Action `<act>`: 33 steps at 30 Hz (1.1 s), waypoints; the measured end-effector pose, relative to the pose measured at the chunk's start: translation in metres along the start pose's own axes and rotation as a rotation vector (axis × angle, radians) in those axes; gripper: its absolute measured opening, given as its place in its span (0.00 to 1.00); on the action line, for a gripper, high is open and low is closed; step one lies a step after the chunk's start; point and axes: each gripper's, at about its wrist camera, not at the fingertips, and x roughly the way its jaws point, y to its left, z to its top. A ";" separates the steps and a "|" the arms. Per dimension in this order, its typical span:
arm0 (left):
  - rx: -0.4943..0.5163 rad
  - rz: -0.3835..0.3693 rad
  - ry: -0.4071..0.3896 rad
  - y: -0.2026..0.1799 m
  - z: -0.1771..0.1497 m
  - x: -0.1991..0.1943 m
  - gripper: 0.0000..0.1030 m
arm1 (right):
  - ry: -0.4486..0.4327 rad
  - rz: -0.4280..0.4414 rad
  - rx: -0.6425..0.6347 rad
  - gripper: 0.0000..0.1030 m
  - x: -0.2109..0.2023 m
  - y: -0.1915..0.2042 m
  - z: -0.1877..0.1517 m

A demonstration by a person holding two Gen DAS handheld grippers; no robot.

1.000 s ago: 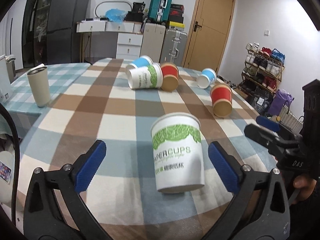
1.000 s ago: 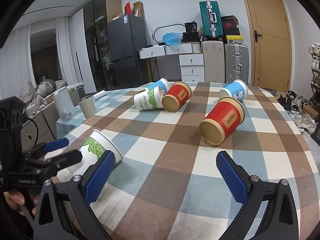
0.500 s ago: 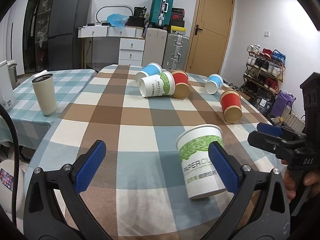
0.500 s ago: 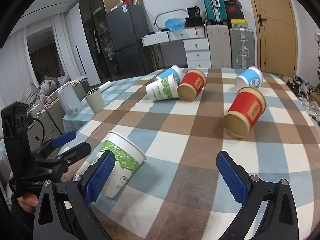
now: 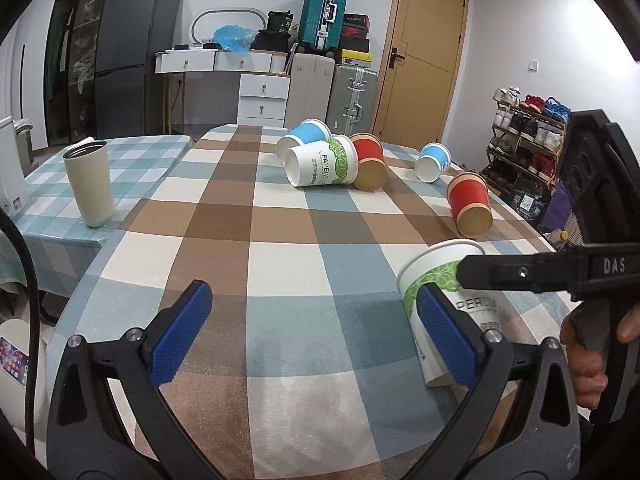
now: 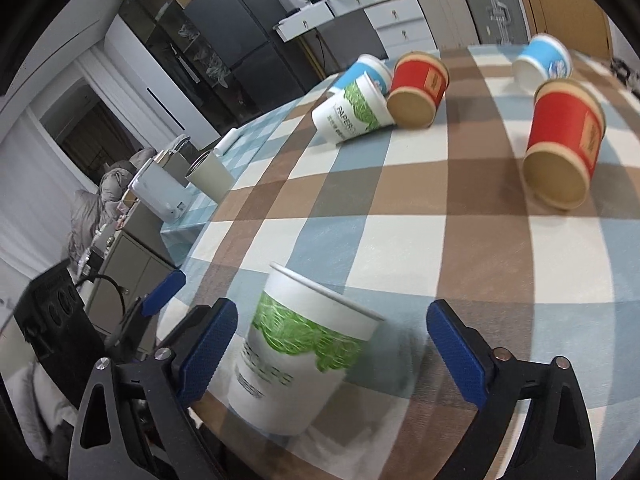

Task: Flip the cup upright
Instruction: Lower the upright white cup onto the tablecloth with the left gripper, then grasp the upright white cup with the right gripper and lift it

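Cup (image 6: pixel 304 356): white paper with a green leaf band, standing rim-up but tilted on the checked surface (image 5: pixel 280 264), near its front edge. In the right wrist view it sits at 6 o'clock between the pads of the right tongs (image 6: pixel 332 348), which are spread wide and touch neither side. In the left wrist view it is at 4 o'clock, partly behind the right pad of the left tongs (image 5: pixel 316 332); these too gape wide and hold nothing.

Handling, judged: thin paper, very light, empty, easily crushed or skidded on the cloth. Best gripped mid-wall below the rolled rim, with gentle squeeze.

Writing: "PAPER CU…" partly legible on the cup, smaller print beneath unreadable. "DAS" on the right tongs' body. A second green cup (image 5: pixel 322 162) lies at 12 o'clock, also reading "PAPER".
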 end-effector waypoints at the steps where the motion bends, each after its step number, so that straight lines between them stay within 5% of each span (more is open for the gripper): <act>1: 0.002 -0.001 0.001 0.000 0.000 0.000 0.99 | 0.012 0.014 0.011 0.91 0.003 0.000 0.001; 19: 0.003 -0.004 0.001 0.002 -0.003 0.001 0.99 | 0.137 0.080 0.081 0.74 0.017 -0.006 0.005; 27: 0.005 -0.006 0.001 -0.001 -0.005 0.001 0.99 | 0.012 0.017 -0.017 0.74 -0.003 0.002 0.005; 33: 0.008 -0.010 0.000 -0.005 -0.005 0.002 0.99 | -0.120 -0.124 -0.166 0.74 -0.014 0.013 0.003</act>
